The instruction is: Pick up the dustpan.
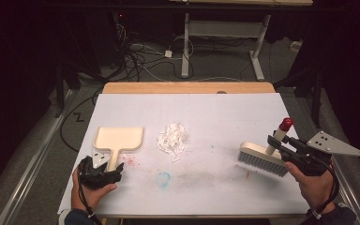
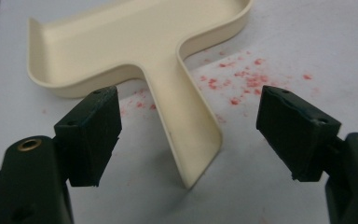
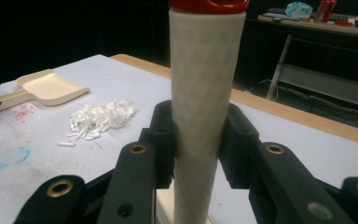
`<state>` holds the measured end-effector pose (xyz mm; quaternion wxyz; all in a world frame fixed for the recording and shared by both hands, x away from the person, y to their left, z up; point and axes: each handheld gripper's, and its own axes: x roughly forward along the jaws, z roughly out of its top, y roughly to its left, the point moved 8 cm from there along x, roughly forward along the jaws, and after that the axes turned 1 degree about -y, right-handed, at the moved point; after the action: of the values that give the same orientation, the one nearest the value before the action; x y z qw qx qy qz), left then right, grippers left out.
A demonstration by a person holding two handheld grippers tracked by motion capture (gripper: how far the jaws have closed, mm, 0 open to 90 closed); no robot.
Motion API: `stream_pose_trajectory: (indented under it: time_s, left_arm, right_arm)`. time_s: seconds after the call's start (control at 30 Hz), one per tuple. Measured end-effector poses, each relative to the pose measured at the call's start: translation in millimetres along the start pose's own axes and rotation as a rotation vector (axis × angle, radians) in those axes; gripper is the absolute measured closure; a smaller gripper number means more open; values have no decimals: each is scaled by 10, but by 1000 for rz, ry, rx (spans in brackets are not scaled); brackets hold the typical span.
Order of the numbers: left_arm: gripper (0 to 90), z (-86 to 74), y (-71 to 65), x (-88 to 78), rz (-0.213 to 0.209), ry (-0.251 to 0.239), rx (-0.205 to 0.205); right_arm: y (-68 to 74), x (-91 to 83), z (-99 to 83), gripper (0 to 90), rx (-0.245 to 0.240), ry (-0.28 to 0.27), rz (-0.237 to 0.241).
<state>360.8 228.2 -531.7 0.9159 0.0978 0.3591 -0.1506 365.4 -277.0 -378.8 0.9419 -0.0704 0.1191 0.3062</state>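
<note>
Beyond the tongs, cables (image 1: 140, 58) tangle on the floor (image 1: 215, 61) beside what seems a white desk frame (image 1: 225, 35).

Bright overhead light on the table (image 1: 225, 108); dark, murky surroundings; soft, grainy focus

On the tabletop (image 1: 215, 112), the dustpan (image 1: 118, 139) lies at the left and the brush (image 1: 262, 158) at the right. The pile of paper scraps (image 1: 172, 138) sits between them, nearer the dustpan.
</note>
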Motion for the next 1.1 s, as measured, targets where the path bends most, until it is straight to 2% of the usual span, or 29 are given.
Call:
stream_pose_trajectory:
  time_s: [0.03,0.1,0.17,0.2,0.27,0.4,0.57,0.73,0.83,0.9,1.0,1.1]
  left_arm:
    - [212,8,31,45,14,20,-30]
    - [224,29,60,108,9,33,-86]
    - [296,52,80,186,1,37,-152]
    - [328,60,84,240,8,52,-160]
    - [342,103,96,277,11,50,-168]
    - [448,159,131,328,11,63,-196]
    - [624,168,185,327,14,78,-171]
    - [634,188,209,320,-14,100,-145]
    - [635,204,254,281,-19,126,-122]
    - [636,206,277,238,-38,141,-113]
    - [637,206,305,112,-60,165,-89]
    - [637,219,291,-35,-82,180,-39]
  right_arm:
    - [-1,0,-2,704,1,5,0]
    - [-5,-1,-1,704,1,2,-5]
    - [-9,-4,2,704,4,-2,-8]
    - [-13,-7,2,704,5,-2,-11]
    - [-19,-3,-2,704,11,0,-13]
    - [-14,11,-13,705,6,7,-11]
    - [-3,29,-31,704,2,14,-4]
    - [-10,39,-44,704,8,18,0]
    - [-11,46,-50,704,7,24,2]
    - [-21,46,-59,704,6,29,0]
    - [-27,43,-64,704,11,32,-4]
    - [-22,37,-61,704,7,29,-8]
